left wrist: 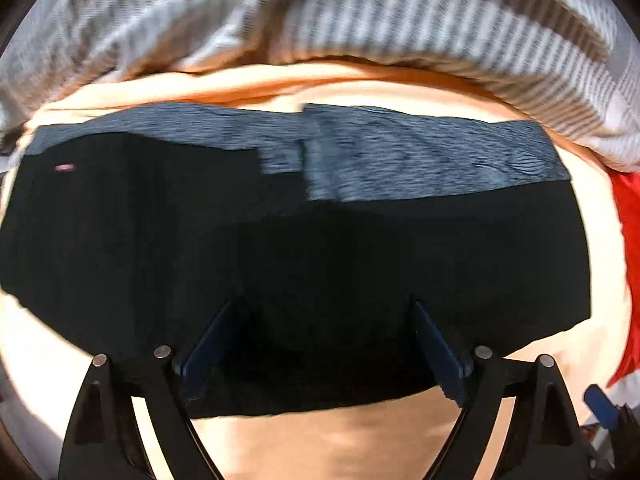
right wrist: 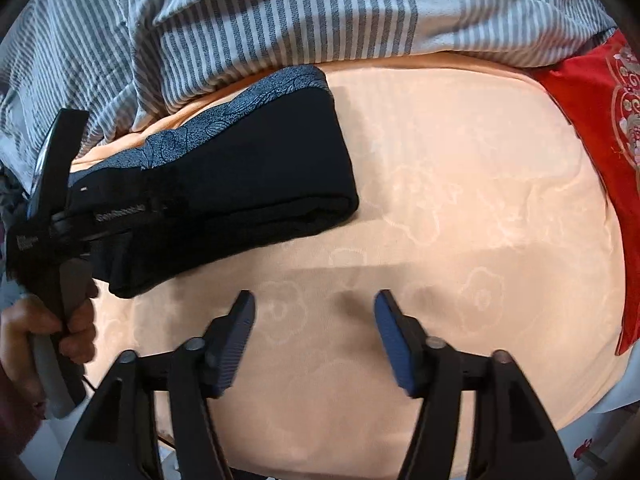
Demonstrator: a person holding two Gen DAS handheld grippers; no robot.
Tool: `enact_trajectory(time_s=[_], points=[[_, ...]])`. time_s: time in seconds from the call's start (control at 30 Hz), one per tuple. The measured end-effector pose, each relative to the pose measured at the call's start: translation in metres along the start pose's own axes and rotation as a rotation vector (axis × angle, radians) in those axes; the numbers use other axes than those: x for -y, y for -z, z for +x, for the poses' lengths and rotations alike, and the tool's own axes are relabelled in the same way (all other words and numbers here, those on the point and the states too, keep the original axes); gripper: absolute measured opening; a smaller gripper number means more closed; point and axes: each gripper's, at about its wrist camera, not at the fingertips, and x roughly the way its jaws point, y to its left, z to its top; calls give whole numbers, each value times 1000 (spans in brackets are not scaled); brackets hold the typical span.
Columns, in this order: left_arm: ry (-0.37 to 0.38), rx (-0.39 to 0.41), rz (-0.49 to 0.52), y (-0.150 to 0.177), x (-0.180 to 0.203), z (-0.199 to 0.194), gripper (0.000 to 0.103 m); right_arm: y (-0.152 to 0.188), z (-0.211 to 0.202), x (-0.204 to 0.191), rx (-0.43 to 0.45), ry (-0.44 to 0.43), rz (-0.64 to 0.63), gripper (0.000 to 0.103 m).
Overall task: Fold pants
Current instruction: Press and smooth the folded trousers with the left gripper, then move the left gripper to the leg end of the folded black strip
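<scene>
The black pants [left wrist: 280, 248] lie folded in a compact bundle on the peach bed sheet [left wrist: 340, 444], with a grey-blue patterned waistband [left wrist: 400, 160] along the far edge. My left gripper [left wrist: 324, 344] is open, its fingers spread over the near edge of the bundle. In the right wrist view the same pants [right wrist: 248, 184] lie at the left, with the left gripper tool [right wrist: 60, 216] over them. My right gripper [right wrist: 314, 312] is open and empty above the bare sheet [right wrist: 460, 220], to the right of the pants.
A grey-and-white striped blanket [right wrist: 280, 12] lies bunched along the far side of the bed. A red embroidered cloth [right wrist: 600, 120] lies at the right edge. A hand [right wrist: 48, 328] holds the left tool's handle.
</scene>
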Motion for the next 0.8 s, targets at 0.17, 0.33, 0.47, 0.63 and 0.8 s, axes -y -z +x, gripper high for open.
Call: enact_trajectory(time_s=[0.17,0.33,0.47,0.63,0.8], points=[[-47,16,6,14,-9,-25,90,-1,-4,0,-14,-18,-3,70],[-62,31,-59,30,-28,-48,90,-7,-9,-18,-15,-40,-69,76],[-91,46,-74,42,-40,-61,90,-9,-7,-38,-27,-61,-143,77],[-99,51,-121,52,-61,-67,90,-9,-1,-57,-54,-70,-190,77],[-90,53,-154,59,-84,-64,90,-10,2,-81,-60,-64,-231,77]])
